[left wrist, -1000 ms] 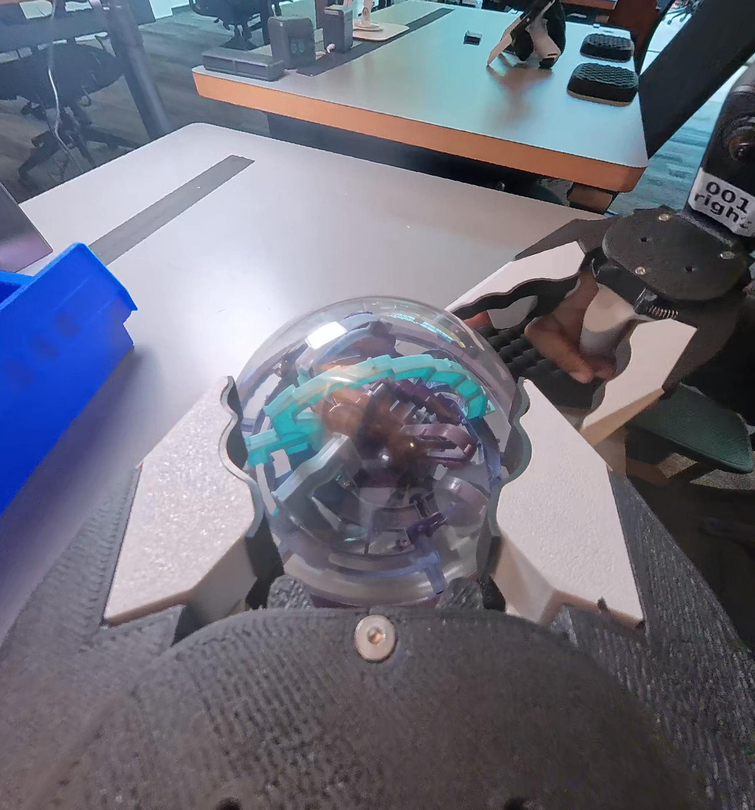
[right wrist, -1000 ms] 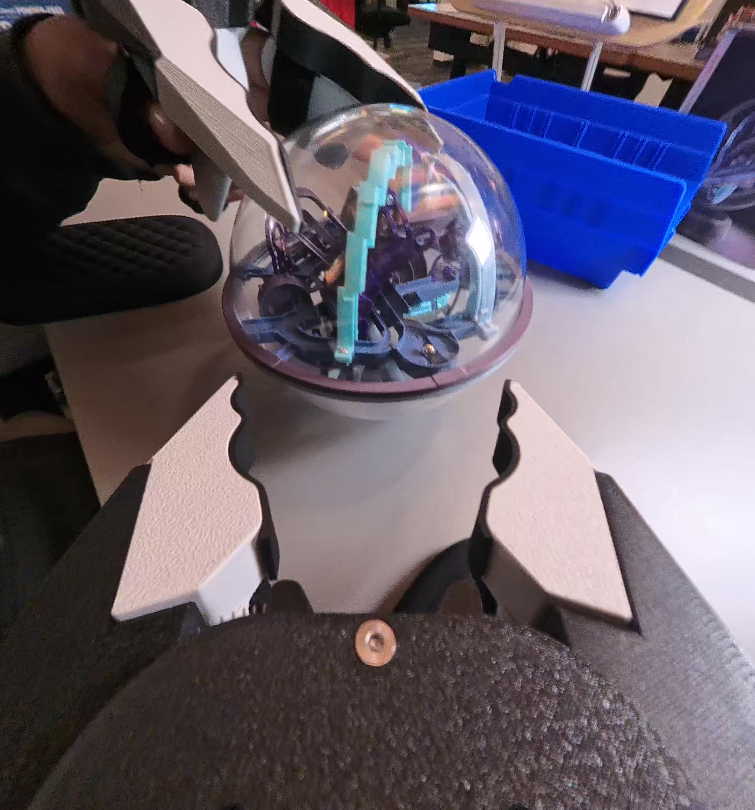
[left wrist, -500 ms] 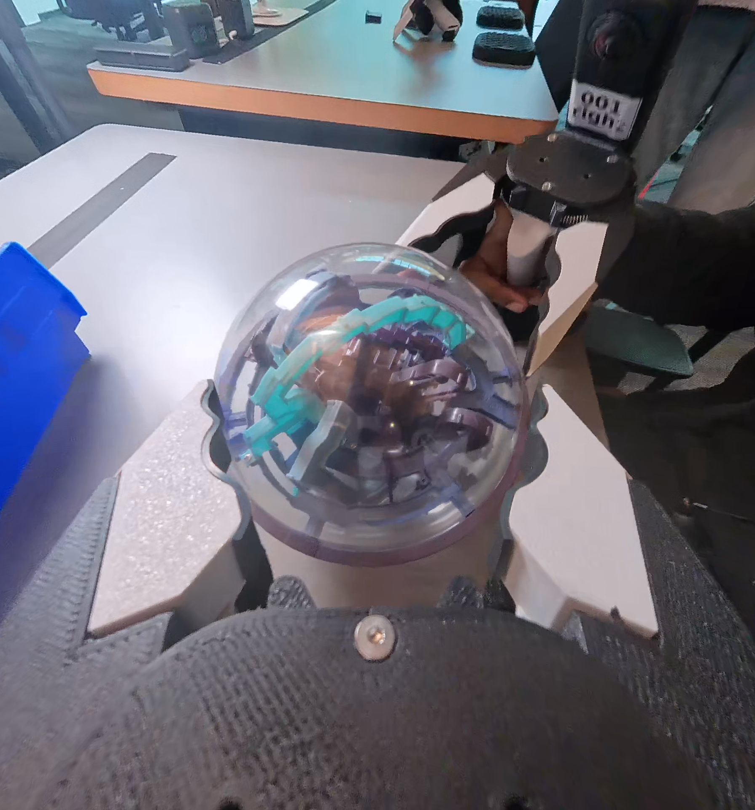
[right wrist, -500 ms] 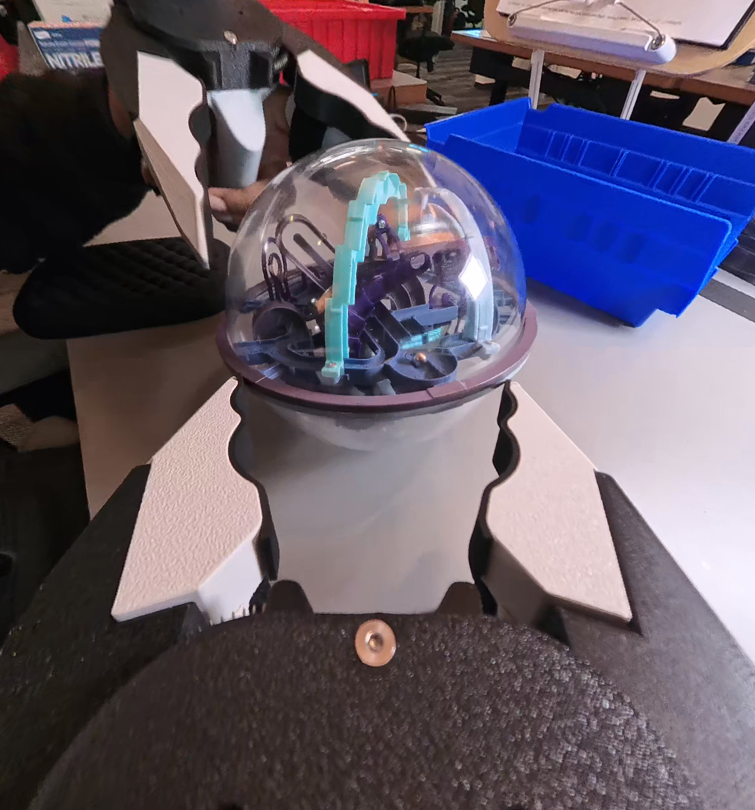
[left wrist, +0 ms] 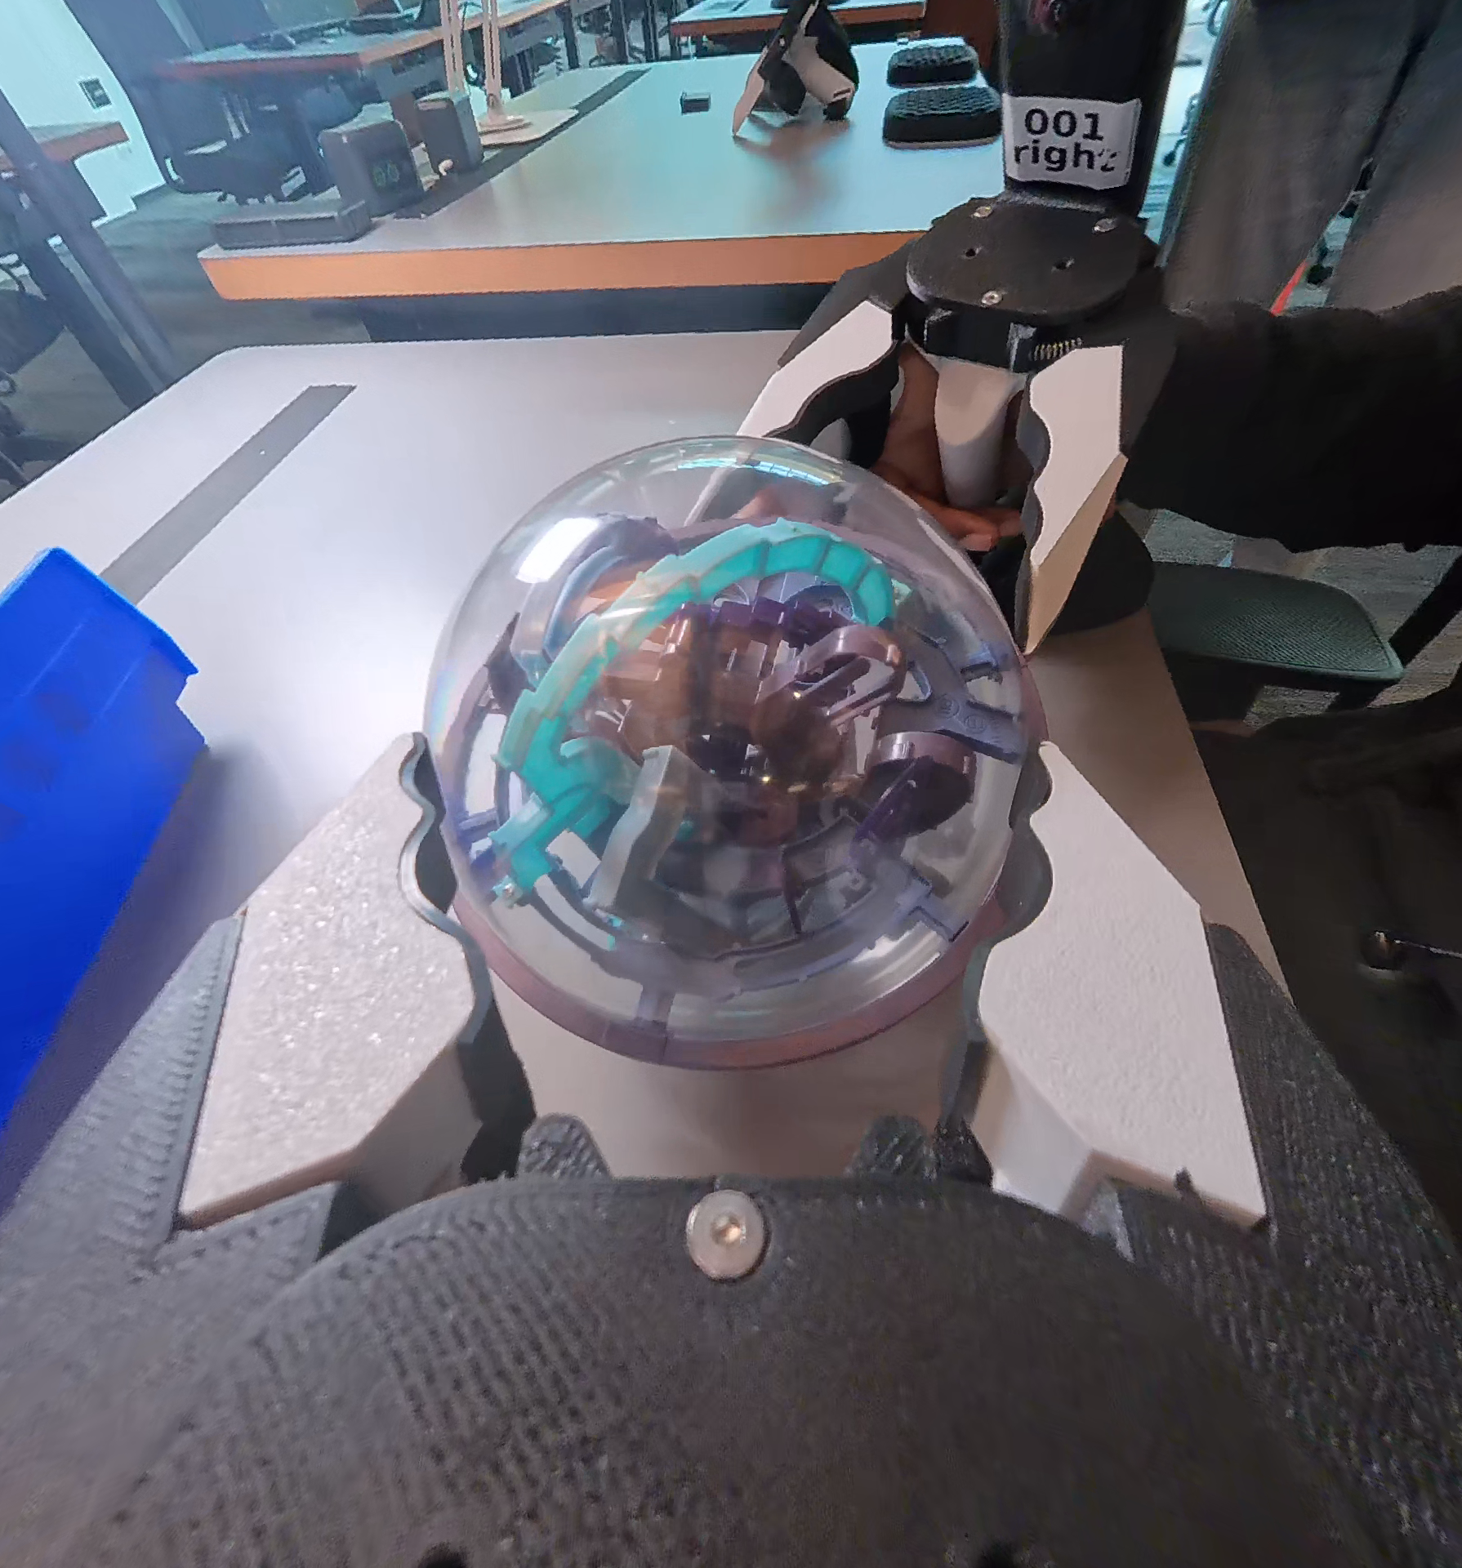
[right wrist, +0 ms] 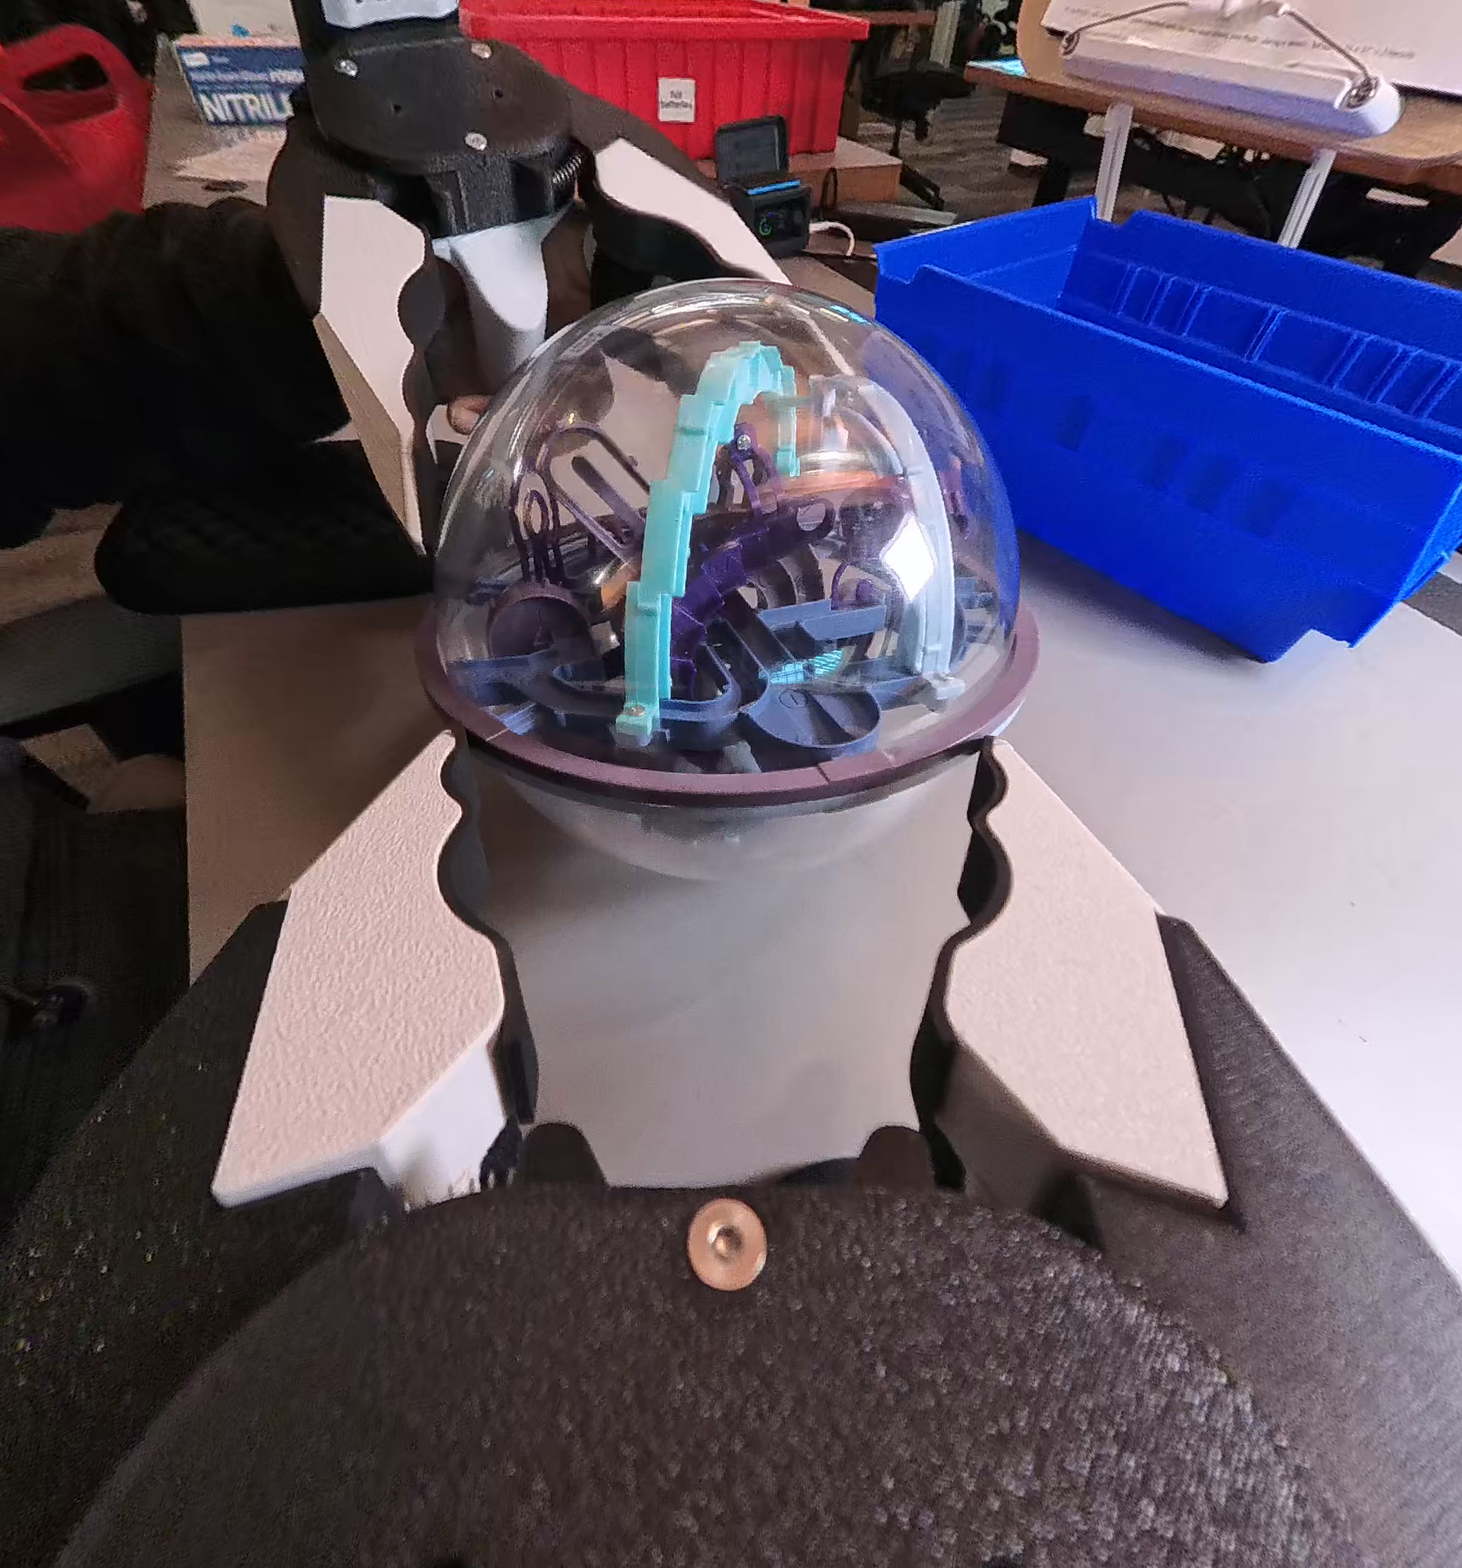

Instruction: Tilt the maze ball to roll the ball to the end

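Note:
The maze ball (left wrist: 728, 747), a clear dome with teal and purple tracks on a dark ring, rests level on the grey table (left wrist: 329, 551). My left gripper (left wrist: 732, 764) is open, and its fingertips flank the dome's near sides without a clear grip. My right gripper (right wrist: 719, 747) is open on the opposite side. Its tips lie beside the frosted lower half of the ball (right wrist: 728, 551), under the ring. The left gripper's fingers (right wrist: 363, 339) show behind the dome in the right wrist view. The right gripper's fingers (left wrist: 1075, 475) show behind it in the left wrist view. I cannot pick out the small ball inside.
A blue bin (right wrist: 1177, 441) stands on the table beside the ball, and it also shows in the left wrist view (left wrist: 49, 764). The table edge (right wrist: 193, 764) and a chair seat (left wrist: 1271, 628) lie on the other side. A red bin (right wrist: 668, 76) and another table (left wrist: 626, 195) are farther off.
The left gripper held the ball tilted a second ago. It then widened, and the ball now sits level on the table. The right gripper moved in until its tips reached the ball's lower half.

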`<state>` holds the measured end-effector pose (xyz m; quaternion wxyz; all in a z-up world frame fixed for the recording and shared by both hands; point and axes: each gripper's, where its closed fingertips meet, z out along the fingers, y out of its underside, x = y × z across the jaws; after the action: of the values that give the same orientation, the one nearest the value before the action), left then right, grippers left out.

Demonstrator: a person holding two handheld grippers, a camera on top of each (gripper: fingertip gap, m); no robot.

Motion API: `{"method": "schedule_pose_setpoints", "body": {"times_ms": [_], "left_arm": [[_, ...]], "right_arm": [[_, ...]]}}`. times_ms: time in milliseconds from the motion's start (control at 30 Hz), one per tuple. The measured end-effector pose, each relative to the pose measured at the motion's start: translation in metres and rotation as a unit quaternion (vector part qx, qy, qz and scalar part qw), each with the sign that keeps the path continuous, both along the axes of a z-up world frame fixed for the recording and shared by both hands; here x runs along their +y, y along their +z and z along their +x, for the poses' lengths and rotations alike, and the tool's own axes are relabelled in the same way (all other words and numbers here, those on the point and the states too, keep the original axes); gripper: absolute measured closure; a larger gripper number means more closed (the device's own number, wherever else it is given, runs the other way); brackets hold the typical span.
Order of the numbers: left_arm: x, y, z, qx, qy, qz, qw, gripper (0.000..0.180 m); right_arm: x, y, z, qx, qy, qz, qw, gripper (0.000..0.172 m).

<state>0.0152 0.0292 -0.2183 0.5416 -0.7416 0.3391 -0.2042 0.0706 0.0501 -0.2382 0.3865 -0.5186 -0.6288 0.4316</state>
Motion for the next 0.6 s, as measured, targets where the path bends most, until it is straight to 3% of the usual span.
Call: {"method": "schedule_pose_setpoints", "body": {"times_ms": [367, 467, 600], "left_arm": [[-0.016, 0.013, -0.007, -0.077, -0.061, 0.051, 0.994, 0.074], [-0.011, 0.008, -0.015, -0.091, -0.054, 0.050, 0.993, 0.060], [-0.011, -0.019, -0.007, -0.071, -0.069, -0.017, 0.995, 0.043]], "right_arm": [[-0.004, -0.003, 0.007, 0.006, 0.039, 0.043, 0.998, 0.059], [-0.005, -0.001, 0.005, 0.013, 0.042, 0.043, 0.998, 0.061], [-0.007, 0.001, 0.001, 0.021, 0.053, 0.053, 0.997, 0.061]]}}
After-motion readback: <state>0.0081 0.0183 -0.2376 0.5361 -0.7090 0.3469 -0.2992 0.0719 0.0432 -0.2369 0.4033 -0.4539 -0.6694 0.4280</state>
